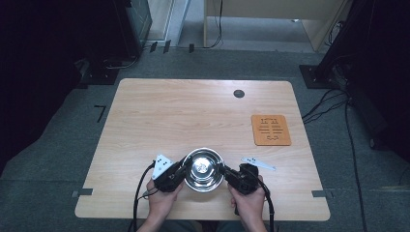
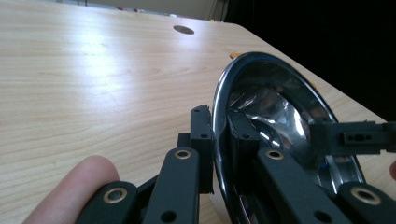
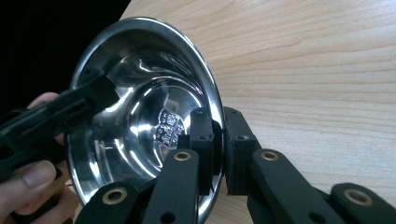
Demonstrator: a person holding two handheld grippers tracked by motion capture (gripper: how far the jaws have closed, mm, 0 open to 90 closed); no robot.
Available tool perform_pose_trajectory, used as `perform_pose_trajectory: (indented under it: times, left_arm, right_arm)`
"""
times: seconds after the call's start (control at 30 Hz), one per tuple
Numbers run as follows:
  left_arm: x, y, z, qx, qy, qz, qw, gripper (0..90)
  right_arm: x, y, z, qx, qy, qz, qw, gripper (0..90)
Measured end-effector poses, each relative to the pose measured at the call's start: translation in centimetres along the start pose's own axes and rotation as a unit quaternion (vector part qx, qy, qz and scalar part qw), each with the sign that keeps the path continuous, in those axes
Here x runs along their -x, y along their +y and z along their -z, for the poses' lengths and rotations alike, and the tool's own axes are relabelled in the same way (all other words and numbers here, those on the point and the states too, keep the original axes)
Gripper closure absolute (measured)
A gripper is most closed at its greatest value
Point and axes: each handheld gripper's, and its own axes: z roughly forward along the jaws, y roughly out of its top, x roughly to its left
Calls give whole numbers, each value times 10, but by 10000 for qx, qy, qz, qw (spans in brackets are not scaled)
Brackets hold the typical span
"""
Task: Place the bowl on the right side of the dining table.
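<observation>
A shiny steel bowl (image 1: 204, 169) sits near the table's front edge, between both hands. My left gripper (image 1: 183, 168) is shut on the bowl's left rim; in the left gripper view one jaw is outside and one inside the rim of the bowl (image 2: 280, 112), pinched at the left gripper (image 2: 220, 140). My right gripper (image 1: 226, 171) is shut on the bowl's right rim; the right gripper view shows the bowl (image 3: 140, 107) with the right gripper (image 3: 218, 140) clamped across its edge. The other gripper's jaw reaches the far rim in each gripper view.
An orange square mat (image 1: 270, 129) lies at the right of the wooden table (image 1: 193, 111). A round dark grommet (image 1: 238, 93) is set in the far part of the tabletop. Cables trail on the floor at the right.
</observation>
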Motion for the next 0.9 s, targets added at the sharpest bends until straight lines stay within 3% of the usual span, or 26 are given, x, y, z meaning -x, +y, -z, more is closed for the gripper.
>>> perform_pose_trajectory:
  times: [0.17,0.37,0.77,0.9]
  left_arm:
    - [-3,-2,-2,-110,-46,43,9999,819]
    - [-4,-2,-3,-132,-58,47,9999,791]
    - [-12,2,1,-116,-25,360,9993,568]
    - [-12,3,1,-118,52,373,9992,518]
  right_arm:
    - [1,0,2,97,79,77,9999,857]
    - [-1,-1,3,132,-3,229,9997,858]
    - [-1,0,6,256,-67,200,9994,857]
    - [-1,0,7,283,-83,206,9994,857]
